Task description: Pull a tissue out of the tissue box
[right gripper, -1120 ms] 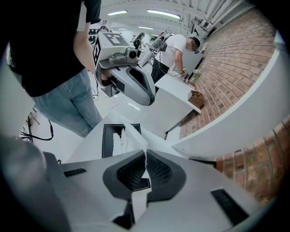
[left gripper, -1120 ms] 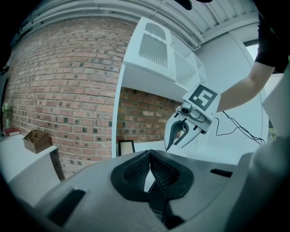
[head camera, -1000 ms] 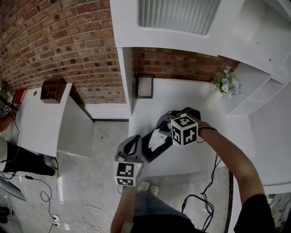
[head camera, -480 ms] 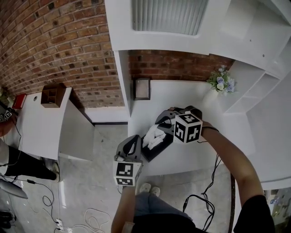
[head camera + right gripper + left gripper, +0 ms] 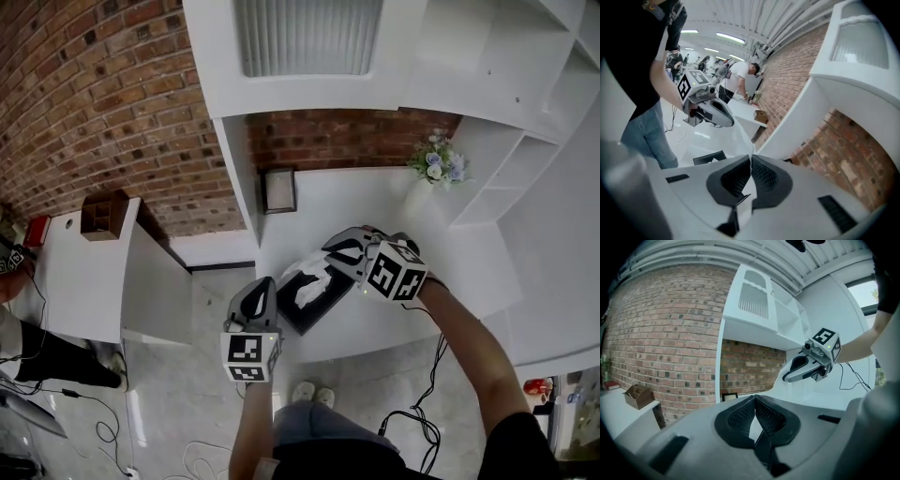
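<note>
Right tool (image 5: pixel 327 266) has its jaws pressed together on a white tissue (image 5: pixel 748 183), whose sheet runs out past the tips and down toward the black box (image 5: pixel 708 158) ahead of and below them. From the head view the tool hangs just above the box (image 5: pixel 323 311), tips over its open top, where more tissue (image 5: pixel 307 289) bunches. Left tool (image 5: pixel 755 398) has its tips meeting with nothing showing between them; it sits just beside the box's near corner, and whether it touches the box I cannot tell. Beyond the left tool (image 5: pixel 267 284) the box lies on the white counter (image 5: pixel 394 211), close to its front edge.
</note>
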Motion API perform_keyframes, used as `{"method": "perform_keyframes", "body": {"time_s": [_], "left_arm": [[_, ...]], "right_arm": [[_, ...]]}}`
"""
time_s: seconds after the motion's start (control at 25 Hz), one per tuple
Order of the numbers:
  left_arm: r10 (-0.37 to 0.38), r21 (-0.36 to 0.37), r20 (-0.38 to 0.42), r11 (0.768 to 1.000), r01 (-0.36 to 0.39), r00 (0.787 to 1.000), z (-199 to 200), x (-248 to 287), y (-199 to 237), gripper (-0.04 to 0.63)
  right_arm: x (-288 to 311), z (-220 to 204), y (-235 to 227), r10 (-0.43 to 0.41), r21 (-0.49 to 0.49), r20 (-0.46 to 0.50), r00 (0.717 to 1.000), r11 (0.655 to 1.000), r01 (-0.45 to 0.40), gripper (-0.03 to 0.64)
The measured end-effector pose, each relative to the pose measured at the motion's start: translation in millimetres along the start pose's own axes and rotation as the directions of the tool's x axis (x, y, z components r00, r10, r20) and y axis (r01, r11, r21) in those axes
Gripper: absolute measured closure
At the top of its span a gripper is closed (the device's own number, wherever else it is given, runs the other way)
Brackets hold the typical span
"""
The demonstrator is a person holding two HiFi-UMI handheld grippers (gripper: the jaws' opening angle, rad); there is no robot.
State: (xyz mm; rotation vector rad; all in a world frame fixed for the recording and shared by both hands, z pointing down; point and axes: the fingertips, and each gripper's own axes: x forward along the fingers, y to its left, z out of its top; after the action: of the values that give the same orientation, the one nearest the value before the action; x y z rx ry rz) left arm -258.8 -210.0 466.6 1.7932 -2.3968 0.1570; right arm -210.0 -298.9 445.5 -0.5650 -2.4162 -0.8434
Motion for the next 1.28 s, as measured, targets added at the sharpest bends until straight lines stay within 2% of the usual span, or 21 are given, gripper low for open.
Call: {"method": "perform_keyframes", "body": {"time_s": [0.12, 0.2, 0.32, 0.44, 0.6, 0.76, 1.08, 1.2, 1.28], "left_arm": [[0.001, 0.008, 0.004, 1.000, -0.001, 1.000, 4.4, -1.6, -1.7, 0.588], [-0.001, 0.013, 0.007, 1.000, 0.001, 1.000, 8.2, -1.5, -3.1, 0.588], [-0.009, 0.026, 0.018, 1.000, 0.009, 1.000, 15.9, 0.3, -6.5, 0.588], [-0.020, 0.038, 0.029, 0.999, 0.019, 0.999, 23.6, 2.3, -13.3, 0.588], [-0.036, 0.052, 0.048, 0.998, 0.034, 0.998, 34.6, 6.3, -22.6, 0.588], [-0.058, 0.066, 0.077, 0.996, 0.053, 0.995, 49.6, 8.9, -31.4, 0.588], [-0.103, 0.098, 0.139, 0.991, 0.090, 0.985, 81.2, 14.8, -49.6, 0.588], [-0.121, 0.107, 0.154, 0.989, 0.105, 0.981, 88.9, 18.0, -57.2, 0.588], [-0.133, 0.111, 0.164, 0.987, 0.116, 0.977, 92.9, 19.4, -61.4, 0.588]], "right_arm": [[-23.0, 1.0, -6.6, -0.129, 0.094, 0.072, 0.989, 0.988, 0.122, 0.617], [-38.3, -1.1, -8.2, -0.212, 0.169, 0.108, 0.971, 0.967, 0.192, 0.617], [-61.6, -5.0, -8.3, -0.328, 0.273, 0.145, 0.934, 0.920, 0.281, 0.617], [-87.7, -8.2, -7.4, -0.435, 0.367, 0.177, 0.883, 0.861, 0.351, 0.617], [-126.8, -13.2, -8.7, -0.584, 0.501, 0.211, 0.784, 0.753, 0.426, 0.617], [-169.3, -17.9, -9.0, -0.720, 0.625, 0.228, 0.656, 0.625, 0.469, 0.617], [-241.3, -30.1, -5.3, -0.881, 0.750, 0.198, 0.431, 0.418, 0.512, 0.617], [-257.3, -37.9, -1.8, -0.915, 0.782, 0.168, 0.366, 0.350, 0.516, 0.617], [-260.8, -43.3, 1.0, -0.926, 0.787, 0.145, 0.349, 0.322, 0.527, 0.617]]}}
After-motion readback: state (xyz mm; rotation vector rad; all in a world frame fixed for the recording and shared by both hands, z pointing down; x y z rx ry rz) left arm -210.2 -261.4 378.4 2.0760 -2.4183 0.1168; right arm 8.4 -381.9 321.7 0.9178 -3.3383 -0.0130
